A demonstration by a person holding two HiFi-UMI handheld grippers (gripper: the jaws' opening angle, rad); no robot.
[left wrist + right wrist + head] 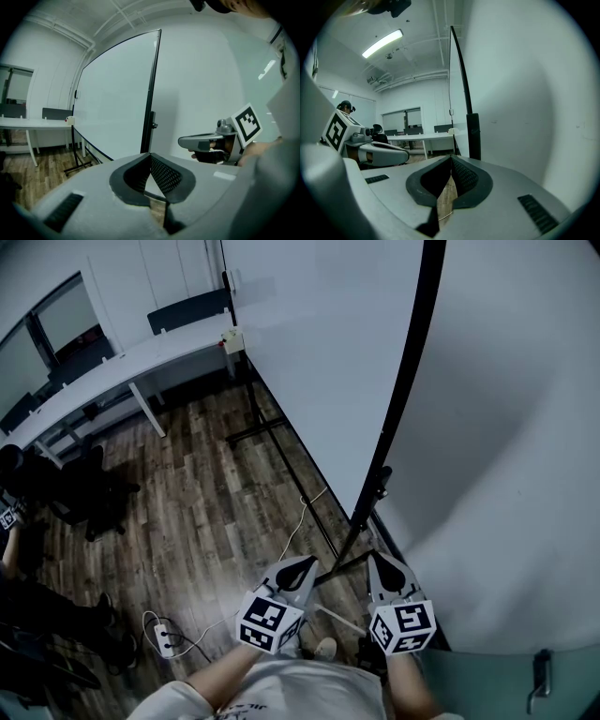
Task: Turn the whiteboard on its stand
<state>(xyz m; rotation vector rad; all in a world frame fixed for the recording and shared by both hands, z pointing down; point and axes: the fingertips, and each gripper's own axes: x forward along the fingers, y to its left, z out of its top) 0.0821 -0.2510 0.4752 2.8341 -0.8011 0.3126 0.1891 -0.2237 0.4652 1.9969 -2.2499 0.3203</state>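
The whiteboard (pixel 319 352) is standing upright on its black stand (pixel 255 430), filling the head view from 11 to 1 o'clock. Its near black edge is running down toward the centre, close beside the pale wall (pixel 506 474) at 3 o'clock.

You are holding both claws low at 6 o'clock, near the stand's closest leg and apart from the board. Your left claw (pixel 300 568) is sitting with its jaws pressed together and nothing between them. Your right claw (pixel 384 563) is doing the same, closed and empty, just beside the leg. Each one's marker cube is facing up at you.

A thin cable (pixel 298 526) is trailing across the wooden floor (pixel 206 512) from the stand toward a power strip (pixel 161 638) at 7 o'clock. A long white table (pixel 122 367) is stretching across 10 to 11 o'clock, with a dark office chair (pixel 89 488) sitting at 9 o'clock.
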